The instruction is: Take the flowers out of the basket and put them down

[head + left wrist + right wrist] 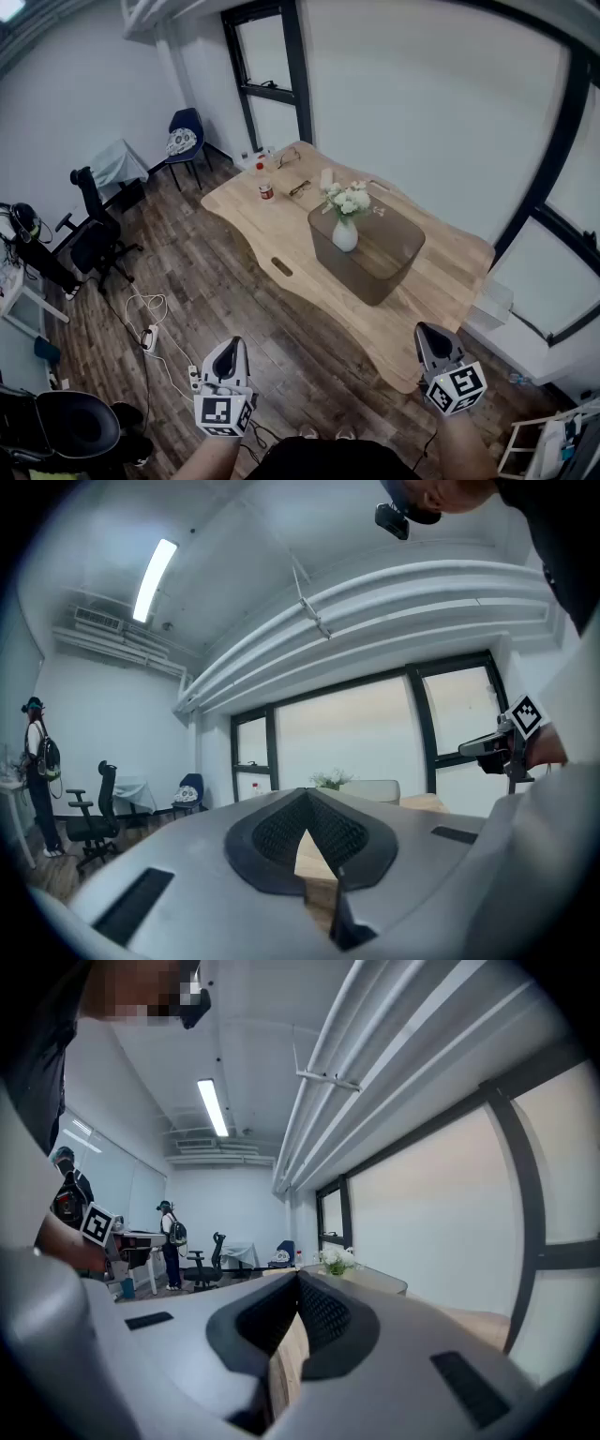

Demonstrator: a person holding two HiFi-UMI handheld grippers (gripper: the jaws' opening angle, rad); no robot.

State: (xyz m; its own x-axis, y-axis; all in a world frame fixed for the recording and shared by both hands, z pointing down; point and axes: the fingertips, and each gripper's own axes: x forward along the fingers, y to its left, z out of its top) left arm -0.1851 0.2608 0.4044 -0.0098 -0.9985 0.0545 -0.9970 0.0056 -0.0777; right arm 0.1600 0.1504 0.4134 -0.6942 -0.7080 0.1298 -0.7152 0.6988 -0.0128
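Wooden counter (281, 234) with a wavy near edge stands by the windowed wall. A dark, see-through basket (375, 281) sits on the counter's right half, set back from the near edge. White flowers (347, 199) stand in a white vase (344, 234) inside the basket, toward its far left corner, blooms rising above the rim. Toward the counter's far left corner: a small red can (266, 191) and a pair of glasses (300, 187), both well apart from the basket. Left tool (232, 345) hangs low over the plank floor (234, 300), short of the counter's near edge, its jaws pressed together at the tips with nothing between them. Right tool (427, 330) hangs just off the counter's near right corner, jaws likewise pressed together and empty. Both tools are well apart from the flowers. A black office chair (94, 225) and a blue chair (186, 136) stand to the left; a power strip (150, 337) with a white cable lies on the floor.
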